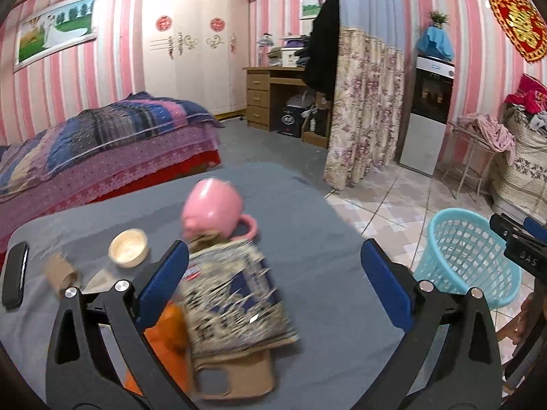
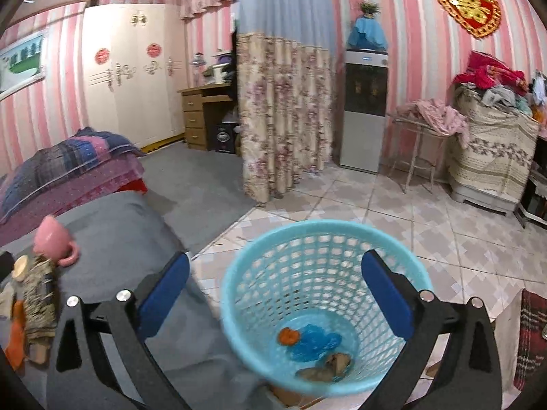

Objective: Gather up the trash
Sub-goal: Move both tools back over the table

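Right under our left claw [image 1: 273, 283] sits a tan phone case [image 1: 236, 376], with a patterned booklet [image 1: 232, 294] lying on top of it. Our left claw has its blue pads spread wide apart, and nothing is between them. We go across the gray table [image 1: 307, 205] from left to right. On the far left lies a black case [image 1: 15, 275]. Next comes a cardboard tube [image 1: 61, 271], then a little cream cup [image 1: 129, 247]. Then an orange thing [image 1: 167, 338] pokes out beside the booklet. Behind the booklet a pink mug [image 1: 213, 210] sits upside down. Off the table, on the tiled floor [image 2: 410, 212] to the right, stands the blue basket [image 2: 318, 304].

Our right claw [image 2: 275, 290] hangs over the basket. Its pads are wide apart too, and they hold nothing. Down in the basket we see an orange scrap [image 2: 288, 336], a crumpled blue bag [image 2: 316, 341] and brown bits [image 2: 328, 367].

We think more trash is waiting on the table. The tube and the little cup look like trash to us. To do it well, we should pick one light thing, come down with one pad on each side of it, and squeeze softly. We should leave the mug and the phone case alone, and not bump them.
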`<move>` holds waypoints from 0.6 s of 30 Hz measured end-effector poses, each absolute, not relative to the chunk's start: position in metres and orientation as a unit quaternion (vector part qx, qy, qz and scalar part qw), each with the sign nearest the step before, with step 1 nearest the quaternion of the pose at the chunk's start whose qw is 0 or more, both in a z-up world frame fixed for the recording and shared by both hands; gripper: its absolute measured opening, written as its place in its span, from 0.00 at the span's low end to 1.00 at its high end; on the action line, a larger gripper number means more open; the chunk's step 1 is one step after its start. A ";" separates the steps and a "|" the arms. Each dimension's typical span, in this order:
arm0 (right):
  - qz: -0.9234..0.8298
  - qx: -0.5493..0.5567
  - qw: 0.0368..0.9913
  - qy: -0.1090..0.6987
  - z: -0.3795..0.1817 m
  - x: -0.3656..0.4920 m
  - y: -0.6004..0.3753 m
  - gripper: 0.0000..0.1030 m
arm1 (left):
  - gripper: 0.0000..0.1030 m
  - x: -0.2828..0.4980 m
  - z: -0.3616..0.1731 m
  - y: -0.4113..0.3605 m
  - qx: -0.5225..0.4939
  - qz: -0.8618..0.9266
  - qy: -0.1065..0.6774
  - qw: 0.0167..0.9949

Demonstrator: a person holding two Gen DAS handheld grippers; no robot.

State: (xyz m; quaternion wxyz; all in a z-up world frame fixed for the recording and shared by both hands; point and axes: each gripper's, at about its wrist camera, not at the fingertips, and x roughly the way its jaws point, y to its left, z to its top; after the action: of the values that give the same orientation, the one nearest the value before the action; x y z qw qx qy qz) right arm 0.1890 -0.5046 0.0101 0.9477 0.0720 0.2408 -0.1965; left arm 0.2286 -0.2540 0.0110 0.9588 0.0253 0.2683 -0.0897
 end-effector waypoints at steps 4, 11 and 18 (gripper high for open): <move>-0.165 0.062 0.953 0.247 0.011 0.184 -0.469 0.96 | 0.95 0.216 0.005 -0.220 0.014 -0.066 0.278 0.958; -0.106 0.053 0.958 0.260 0.006 0.178 -0.410 0.96 | 0.95 0.192 0.003 -0.162 0.010 -0.018 0.280 0.960; -0.078 0.046 0.960 0.265 0.001 0.177 -0.366 0.96 | 0.95 0.171 -0.006 -0.104 0.002 0.019 0.289 0.957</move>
State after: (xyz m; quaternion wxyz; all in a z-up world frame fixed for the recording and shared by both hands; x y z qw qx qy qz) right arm 0.1771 -0.3659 0.0014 0.9599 0.0460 0.2653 -0.0777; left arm 0.1709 -0.1043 -0.0065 0.9571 0.0017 0.2893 0.0191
